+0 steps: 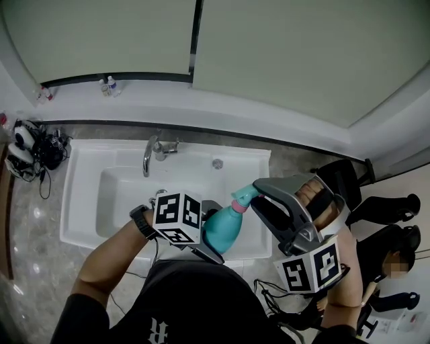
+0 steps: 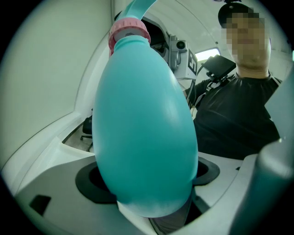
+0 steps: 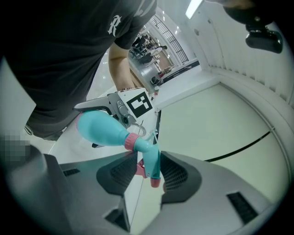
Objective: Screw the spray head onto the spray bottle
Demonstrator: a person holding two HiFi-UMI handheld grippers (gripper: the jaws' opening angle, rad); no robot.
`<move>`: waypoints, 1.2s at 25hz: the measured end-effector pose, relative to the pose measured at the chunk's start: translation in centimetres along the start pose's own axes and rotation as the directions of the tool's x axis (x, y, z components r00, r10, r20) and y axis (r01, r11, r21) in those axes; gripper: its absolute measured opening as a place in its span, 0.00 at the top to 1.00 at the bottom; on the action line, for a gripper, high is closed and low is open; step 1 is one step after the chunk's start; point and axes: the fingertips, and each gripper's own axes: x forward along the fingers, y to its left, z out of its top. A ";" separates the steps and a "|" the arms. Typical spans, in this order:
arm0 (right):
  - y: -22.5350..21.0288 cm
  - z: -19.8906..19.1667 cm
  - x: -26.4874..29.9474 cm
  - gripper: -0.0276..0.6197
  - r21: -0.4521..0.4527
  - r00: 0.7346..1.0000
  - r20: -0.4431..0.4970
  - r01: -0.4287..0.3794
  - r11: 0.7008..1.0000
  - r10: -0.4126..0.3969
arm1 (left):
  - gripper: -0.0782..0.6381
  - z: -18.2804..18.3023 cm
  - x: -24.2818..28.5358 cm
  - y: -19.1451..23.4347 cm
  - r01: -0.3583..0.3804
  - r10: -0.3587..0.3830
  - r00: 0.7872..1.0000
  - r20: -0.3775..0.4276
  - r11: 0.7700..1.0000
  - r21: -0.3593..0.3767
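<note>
In my left gripper view the bottle hides the jaws' inner faces, and the spray head runs off the top edge. I can't name the small things on the ledge.

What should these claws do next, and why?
Probably roll the right gripper to twist the spray head tight. Its jaws are closed on the head, which sits on the neck of the bottle at the pink collar, while the left gripper clamps the bottle.
</note>
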 end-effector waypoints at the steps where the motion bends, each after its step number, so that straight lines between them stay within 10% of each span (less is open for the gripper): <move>1: 0.0 0.1 0.0 0.71 -0.003 1.000 0.000 0.000 1.000 0.000 | 0.26 0.1 -0.1 0.0 -0.002 0.002 1.000 0.005 1.000 0.004; 16: -0.2 0.1 1.2 0.71 -0.177 0.978 -0.205 -0.005 0.984 -0.032 | 0.26 0.2 -0.7 2.0 -0.081 0.082 0.997 0.005 0.995 -0.055; 21: -0.1 0.0 1.5 0.71 -0.062 0.977 -0.199 -0.097 0.993 0.083 | 0.26 0.2 -0.9 2.1 -0.115 0.115 0.993 0.008 0.993 -0.018; 30: -0.2 -1.6 1.5 0.71 -0.008 0.880 -0.474 -0.040 0.999 0.031 | 0.26 0.8 -0.7 4.3 -0.219 0.221 0.975 0.013 0.972 -0.081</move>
